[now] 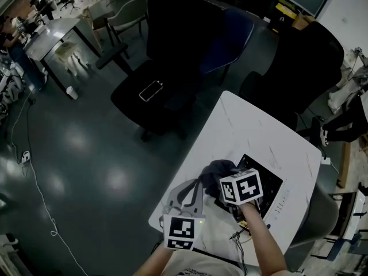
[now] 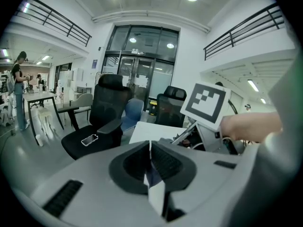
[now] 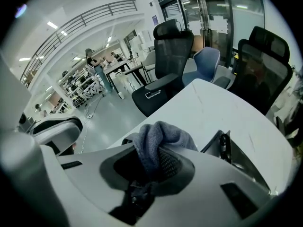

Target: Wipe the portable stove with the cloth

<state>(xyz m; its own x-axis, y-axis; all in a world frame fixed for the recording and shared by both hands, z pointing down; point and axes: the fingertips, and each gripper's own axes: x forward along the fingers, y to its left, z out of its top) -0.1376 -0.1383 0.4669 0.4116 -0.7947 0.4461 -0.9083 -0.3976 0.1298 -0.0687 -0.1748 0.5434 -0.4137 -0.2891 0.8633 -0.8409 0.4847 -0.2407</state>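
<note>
Two chairs [image 1: 132, 96] stand beyond the stove [image 1: 269, 184].

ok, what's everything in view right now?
table: 1, white, lower right
stove: 1, black, on table by right claw
cloth: 1, grey-blue, in right claw
black chairs: 2, beyond table
blue chair: 1, between black chairs
phone: 1, dark, on black chair seat
cup: 1, white, floor, far left
cable: 1, white, floor, left
left claw: grey, shut
right claw: grey, shut on cloth

Dim, dark head view; bright gripper views, fisheye-warped, vignetted edges.
</note>
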